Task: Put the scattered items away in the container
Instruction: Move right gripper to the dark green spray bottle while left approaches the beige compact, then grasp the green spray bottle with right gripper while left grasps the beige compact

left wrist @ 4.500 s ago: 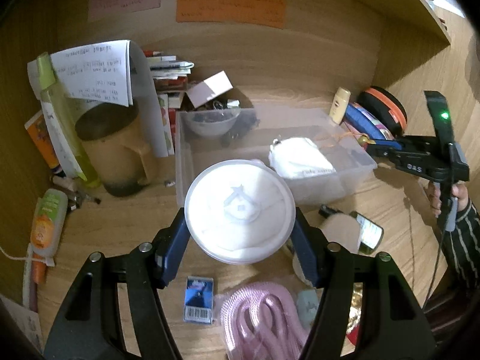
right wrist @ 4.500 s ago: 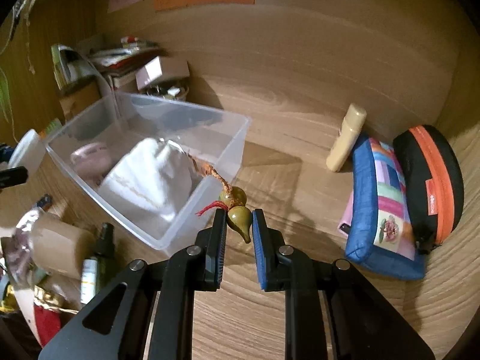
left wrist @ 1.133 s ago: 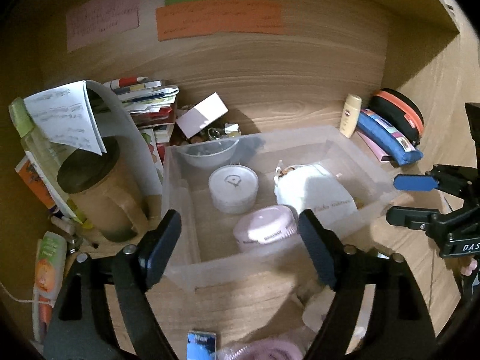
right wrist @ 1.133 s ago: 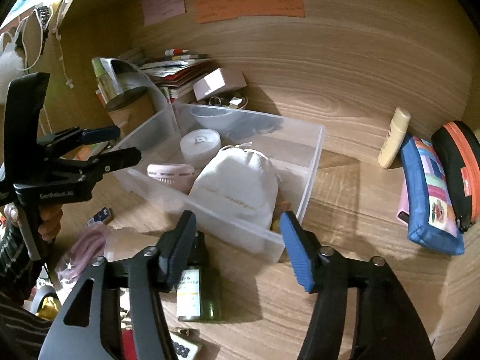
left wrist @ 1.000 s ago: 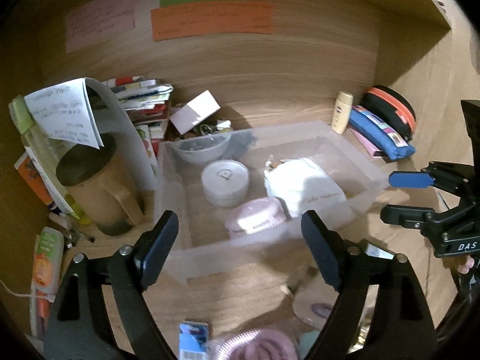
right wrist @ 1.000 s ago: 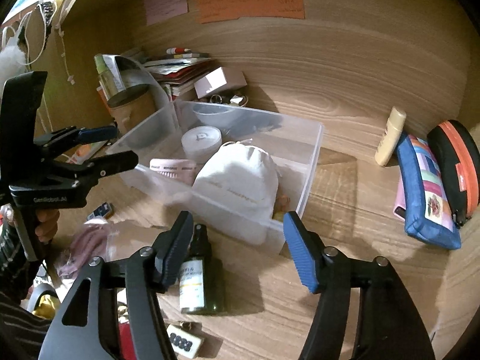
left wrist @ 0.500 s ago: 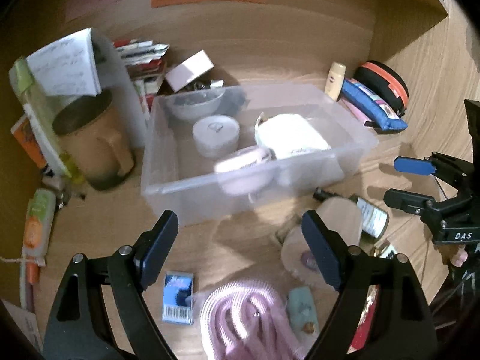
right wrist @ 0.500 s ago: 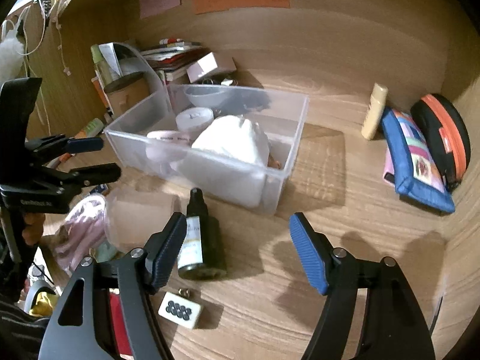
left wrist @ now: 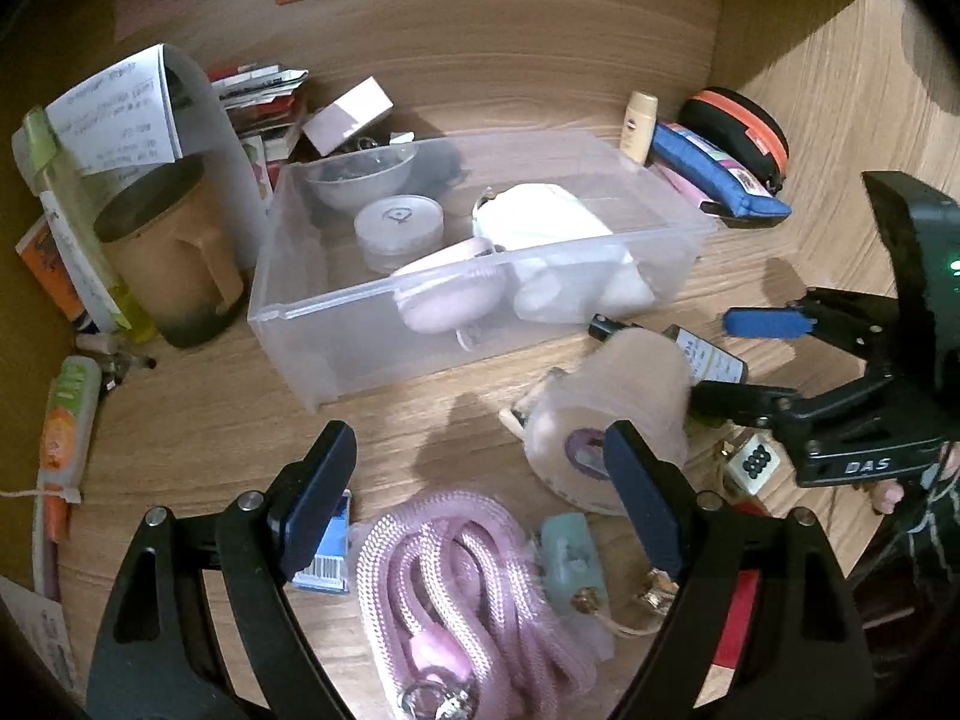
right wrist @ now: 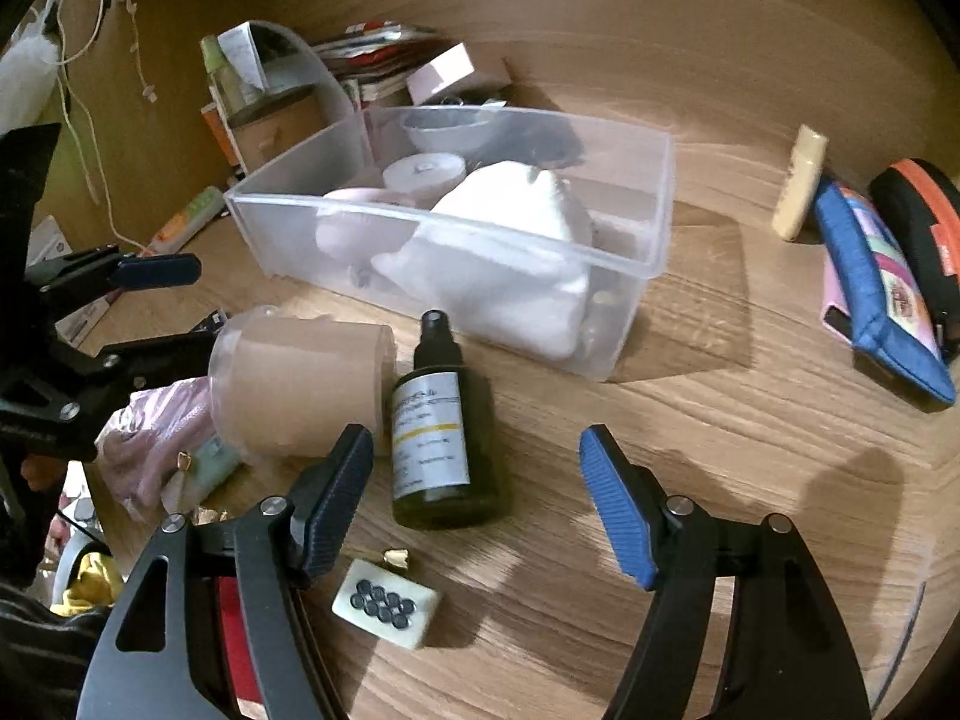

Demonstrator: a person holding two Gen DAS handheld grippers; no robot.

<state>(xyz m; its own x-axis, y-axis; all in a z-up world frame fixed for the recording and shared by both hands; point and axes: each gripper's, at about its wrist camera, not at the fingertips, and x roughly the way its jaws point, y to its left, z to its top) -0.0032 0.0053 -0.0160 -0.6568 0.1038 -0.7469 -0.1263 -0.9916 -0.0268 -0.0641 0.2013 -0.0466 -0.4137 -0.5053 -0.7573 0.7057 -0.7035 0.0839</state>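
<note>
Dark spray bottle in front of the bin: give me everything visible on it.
The dark spray bottle is dark green, glass by the look, with a black pump cap and a white label bearing fine print and a yellow stripe. It lies on its side on the wooden desk, cap toward the clear plastic bin, and looks to touch the frosted tumbler lying beside it. The open right gripper hovers over its base, not gripping.

Both grippers (left wrist: 480,498) (right wrist: 474,498) let go, pulled back from bin (left wrist: 312,324).
</note>
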